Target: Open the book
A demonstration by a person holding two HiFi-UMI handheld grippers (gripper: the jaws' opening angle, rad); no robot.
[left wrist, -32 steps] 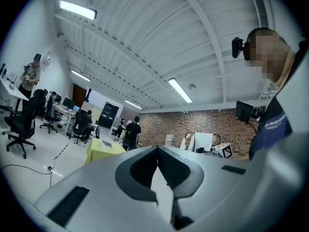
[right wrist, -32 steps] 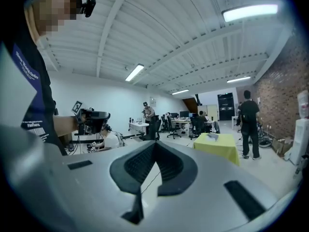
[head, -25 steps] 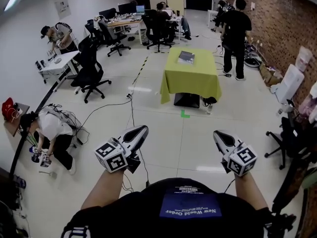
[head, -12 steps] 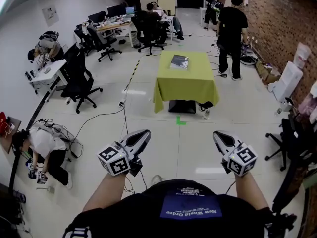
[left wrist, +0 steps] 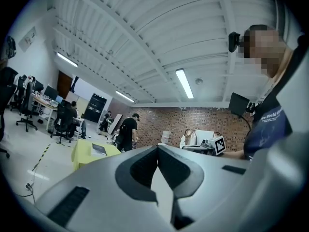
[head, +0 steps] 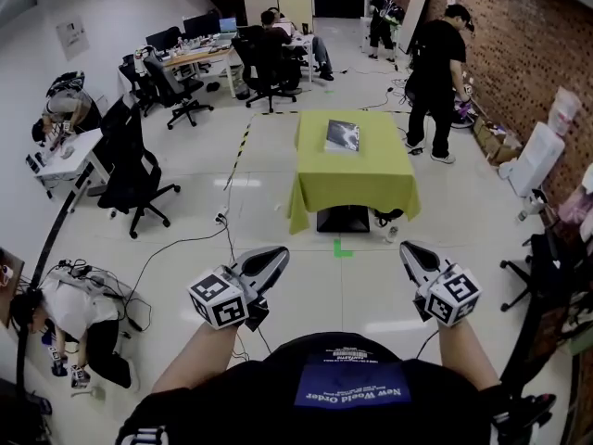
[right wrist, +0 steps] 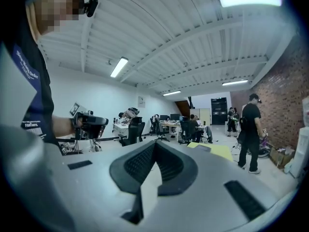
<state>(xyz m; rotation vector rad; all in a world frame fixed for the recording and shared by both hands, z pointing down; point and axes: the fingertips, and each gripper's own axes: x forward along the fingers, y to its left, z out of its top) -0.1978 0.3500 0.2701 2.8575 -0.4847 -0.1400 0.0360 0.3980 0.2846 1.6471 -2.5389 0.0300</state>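
The book (head: 342,136) is a thin, closed volume with a dark grey glossy cover and pale markings. It lies flat near the far edge of a small table draped in a yellow-green cloth (head: 352,176). It sits well ahead of both pairs of jaws, roughly on the line that runs out between them. In the left gripper view it shows low and to the left of the jaws, and in the right gripper view it shows just right of the jaw tips, far off.

The left gripper (head: 278,254) is held level in front of the person's body, its two grey jaws pressed together with nothing between them. The right gripper (head: 408,249) is beside it and well apart from it, jaws likewise together and empty.

Pale glossy floor (head: 306,286) stretches from the jaws to the table, with a green tape mark (head: 343,247) on it just short of the table's black base (head: 343,218). A dark cable (head: 228,235) trails across the floor ahead of the left jaws.

Beyond the table and to the right of the right jaws, a person in black clothes (head: 434,72) stands near a red brick wall (head: 537,44). Far left of the left jaws are a black office chair (head: 130,170) and a person crouched on the floor (head: 74,318).
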